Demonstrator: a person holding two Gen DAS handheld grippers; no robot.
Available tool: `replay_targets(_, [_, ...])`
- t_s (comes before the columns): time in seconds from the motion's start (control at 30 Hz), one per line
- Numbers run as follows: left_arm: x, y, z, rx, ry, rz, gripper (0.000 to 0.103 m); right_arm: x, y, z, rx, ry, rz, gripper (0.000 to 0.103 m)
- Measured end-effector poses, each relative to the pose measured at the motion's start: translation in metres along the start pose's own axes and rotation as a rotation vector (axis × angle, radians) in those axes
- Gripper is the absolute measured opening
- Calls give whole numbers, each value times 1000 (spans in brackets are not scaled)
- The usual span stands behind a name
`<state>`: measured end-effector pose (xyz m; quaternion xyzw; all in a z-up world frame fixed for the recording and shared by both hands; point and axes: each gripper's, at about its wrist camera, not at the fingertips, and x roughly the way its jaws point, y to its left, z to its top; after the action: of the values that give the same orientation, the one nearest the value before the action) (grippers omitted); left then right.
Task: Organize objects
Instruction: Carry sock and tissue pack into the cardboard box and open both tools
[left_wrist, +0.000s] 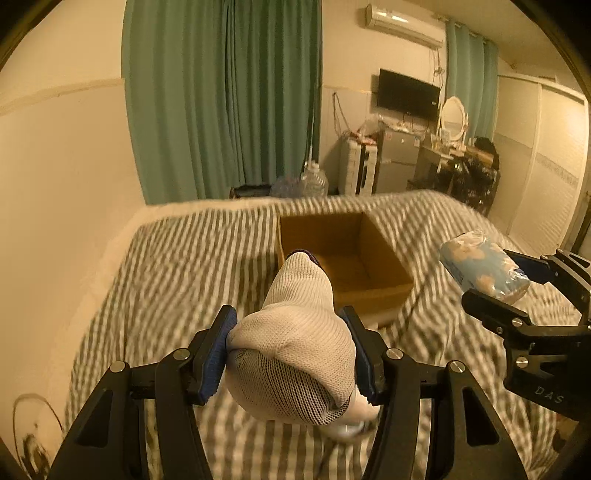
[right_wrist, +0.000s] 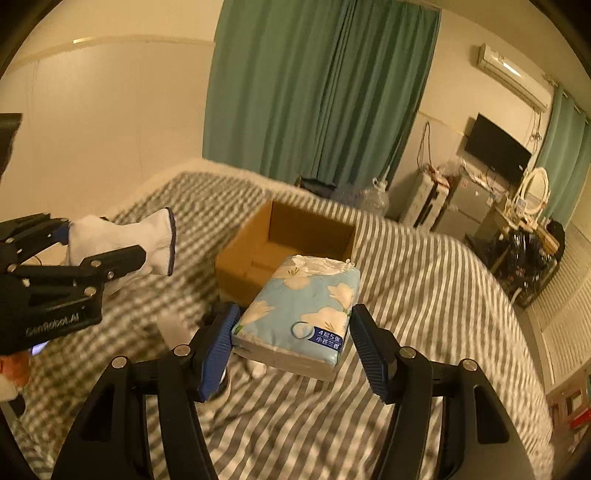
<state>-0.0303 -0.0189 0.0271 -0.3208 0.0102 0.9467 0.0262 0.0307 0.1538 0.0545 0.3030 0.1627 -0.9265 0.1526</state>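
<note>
both claws loaded mid-carry: left gripper (left_wrist: 291, 354) clamps a white glove (left_wrist: 295, 339), right gripper (right_wrist: 291, 347) pinches a tissue pack (right_wrist: 299, 314). next up, probably dropping both into the cardboard box (left_wrist: 369, 288) mid-frame.

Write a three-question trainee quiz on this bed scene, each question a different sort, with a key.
1. True or false: the left gripper holds a white glove.
2. What does the right gripper carry? A) a bottle B) a blue flowered tissue pack C) a book
3. Fill in: the open cardboard box sits on the striped ____.

Key: 1 true, its jaws clamp the glove. 2 B. 3 bed.
</note>
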Motion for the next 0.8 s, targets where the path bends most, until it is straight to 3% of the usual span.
replay_targets(0.2, [24,5,61,44,-20,-40,59,3,-32,64,11,-36,11,61])
replay_targets(0.43, [91,8,111,105,-4,-18,59,48,-63,113,13,28,16,62])
replay_targets(0.57, [134,0,112,196,11,-19,59,100,-77,119,-2,98,-7,62])
replay_targets(0.8, [202,-16,83,230,71,-86,59,193,-84,88,33,223,89,62])
